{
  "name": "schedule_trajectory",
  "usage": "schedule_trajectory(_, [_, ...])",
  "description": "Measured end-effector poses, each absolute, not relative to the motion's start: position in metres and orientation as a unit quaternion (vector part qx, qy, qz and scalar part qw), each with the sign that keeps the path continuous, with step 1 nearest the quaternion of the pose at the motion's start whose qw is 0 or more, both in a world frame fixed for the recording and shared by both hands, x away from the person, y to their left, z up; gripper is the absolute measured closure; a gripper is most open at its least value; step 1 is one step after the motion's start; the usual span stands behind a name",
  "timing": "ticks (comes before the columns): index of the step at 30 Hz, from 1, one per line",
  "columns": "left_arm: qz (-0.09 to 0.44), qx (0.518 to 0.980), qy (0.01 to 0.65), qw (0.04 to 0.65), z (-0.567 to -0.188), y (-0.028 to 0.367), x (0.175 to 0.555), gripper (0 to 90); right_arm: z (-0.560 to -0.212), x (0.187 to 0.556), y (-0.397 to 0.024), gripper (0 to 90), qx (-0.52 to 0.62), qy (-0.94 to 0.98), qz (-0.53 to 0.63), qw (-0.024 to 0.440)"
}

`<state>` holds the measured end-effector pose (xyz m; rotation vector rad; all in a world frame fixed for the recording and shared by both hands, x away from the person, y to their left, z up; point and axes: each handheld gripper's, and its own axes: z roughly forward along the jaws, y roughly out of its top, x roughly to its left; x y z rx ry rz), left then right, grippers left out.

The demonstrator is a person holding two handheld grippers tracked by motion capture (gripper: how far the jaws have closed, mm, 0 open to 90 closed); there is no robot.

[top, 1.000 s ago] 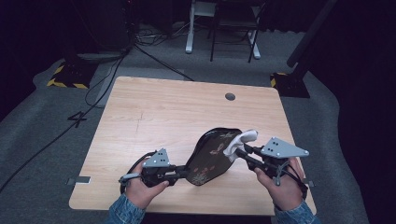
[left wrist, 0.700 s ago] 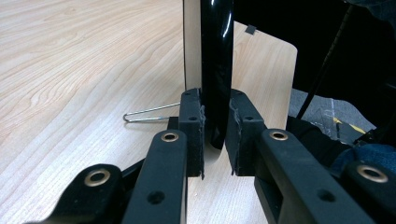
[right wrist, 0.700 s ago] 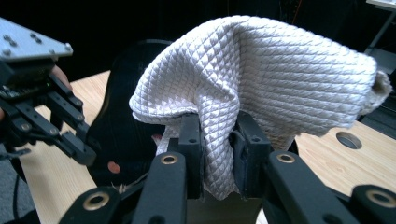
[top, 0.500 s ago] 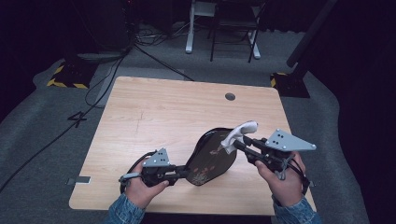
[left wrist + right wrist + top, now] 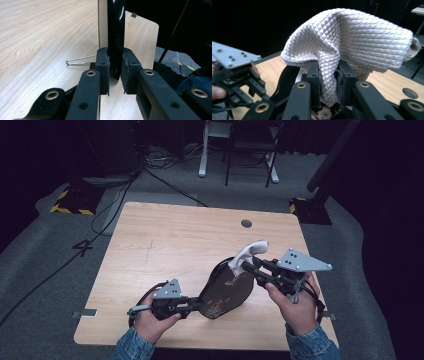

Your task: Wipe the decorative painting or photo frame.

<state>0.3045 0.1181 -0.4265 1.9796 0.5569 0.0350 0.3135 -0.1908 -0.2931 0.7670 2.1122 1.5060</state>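
Right now my left hand-held gripper (image 5: 192, 306) pinches the lower edge of a dark oval tray (image 5: 225, 290), which stands tilted on its edge above the near part of the counter (image 5: 165, 245), between my two hands. From the left gripper view, the tray's glossy black rim (image 5: 116, 37) runs straight up between the jaws, both pads pressed against it, with a pale inner face just behind the rim. My right hand-held gripper (image 5: 252, 266) sits at the tray's upper end, its jaws clamped on a white cloth (image 5: 248, 254) that pokes up and away past the tray's top edge. In the right gripper view the cloth (image 5: 352, 47) is a soft, quilted fabric with a fine diamond weave, bunched into a fold and draped over the jaw tips. The tray's dark face carries a light printed pattern, too small for me to make out. The counter is pale wood-grain laminate with rounded corners and a small round hole (image 5: 246, 223) near its far edge. A thin bent wire (image 5: 78, 61) lies flat on the counter just beside the left jaws.
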Motion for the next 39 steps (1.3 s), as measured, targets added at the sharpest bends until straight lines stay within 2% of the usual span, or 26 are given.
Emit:
schedule_trajectory(19, [0.017,0.827,0.227,0.513,-0.426,0.117,0.304,78.2,-0.295,0.334,-0.187,74.6,0.311,0.76,0.521,0.234])
schedule_trajectory(39, [0.015,0.825,0.232,0.515,-0.426,0.118,0.304,78.3,-0.305,0.335,-0.195,75.4,0.321,0.772,0.49,0.248])
